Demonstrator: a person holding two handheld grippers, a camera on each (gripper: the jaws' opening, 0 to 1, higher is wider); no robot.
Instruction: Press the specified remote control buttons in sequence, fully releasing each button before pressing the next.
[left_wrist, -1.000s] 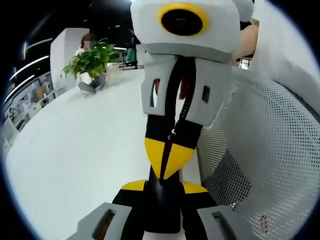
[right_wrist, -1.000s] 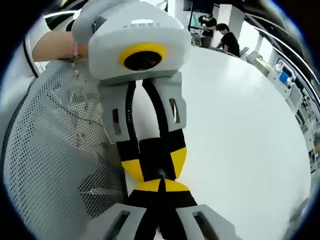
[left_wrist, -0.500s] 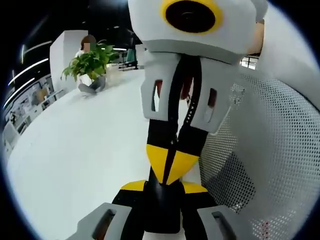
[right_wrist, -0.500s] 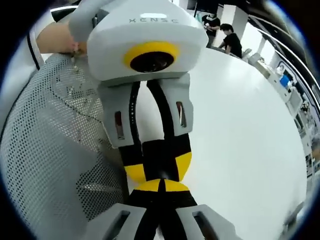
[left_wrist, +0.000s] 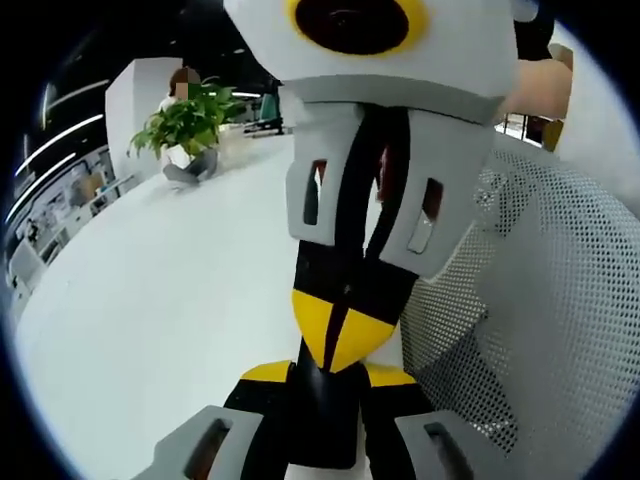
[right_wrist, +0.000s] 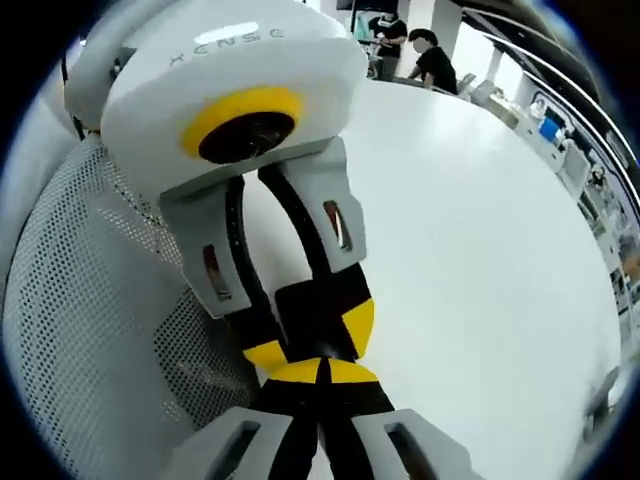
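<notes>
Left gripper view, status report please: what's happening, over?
Left gripper clamped on slim black object, probably the remote. Right gripper shut, tips meeting it. White mesh panel close alongside, not blocking.

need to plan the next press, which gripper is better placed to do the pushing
Right, probably: the right gripper is shut to a point, its tip against a dark object clamped in the left gripper, which looks busy holding it.

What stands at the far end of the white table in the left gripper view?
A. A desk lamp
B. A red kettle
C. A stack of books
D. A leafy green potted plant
D: a potted plant with green leaves stands at the far end of the white table.
</notes>
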